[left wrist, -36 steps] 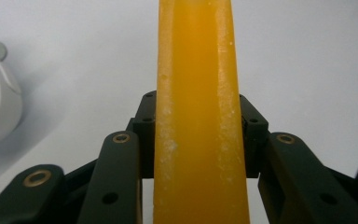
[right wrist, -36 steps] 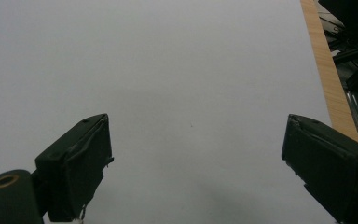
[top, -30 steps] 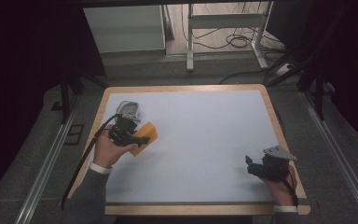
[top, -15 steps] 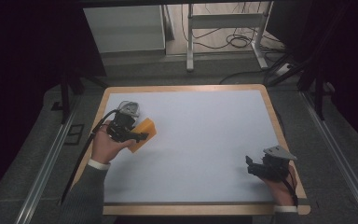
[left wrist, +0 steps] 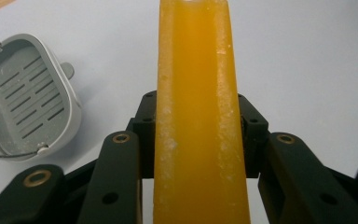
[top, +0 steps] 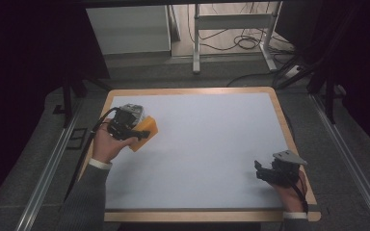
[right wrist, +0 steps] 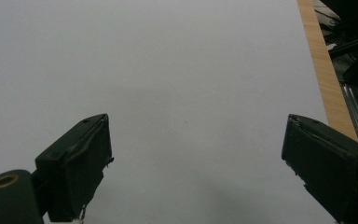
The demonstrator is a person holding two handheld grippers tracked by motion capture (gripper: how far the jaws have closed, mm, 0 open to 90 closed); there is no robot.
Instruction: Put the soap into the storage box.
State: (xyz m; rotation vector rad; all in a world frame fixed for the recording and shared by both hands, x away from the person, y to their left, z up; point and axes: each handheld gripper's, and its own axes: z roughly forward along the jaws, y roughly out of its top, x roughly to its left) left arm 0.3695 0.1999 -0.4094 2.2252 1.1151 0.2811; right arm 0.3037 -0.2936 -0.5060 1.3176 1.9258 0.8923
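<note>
At the white table with its wooden rim, your left gripper clamps an orange soap bar near the far left corner, the bar standing on edge between the closed jaws and reaching past their tips. A grey slotted soap dish lies just beside it on the table, while your right gripper rests near the right edge, jaws spread wide over bare surface.

From my seat, the white wood-edged table sits on grey carpeted floor. Beyond it I see a white cabinet, a metal frame stand, loose black cables; darkness flanks both sides.
</note>
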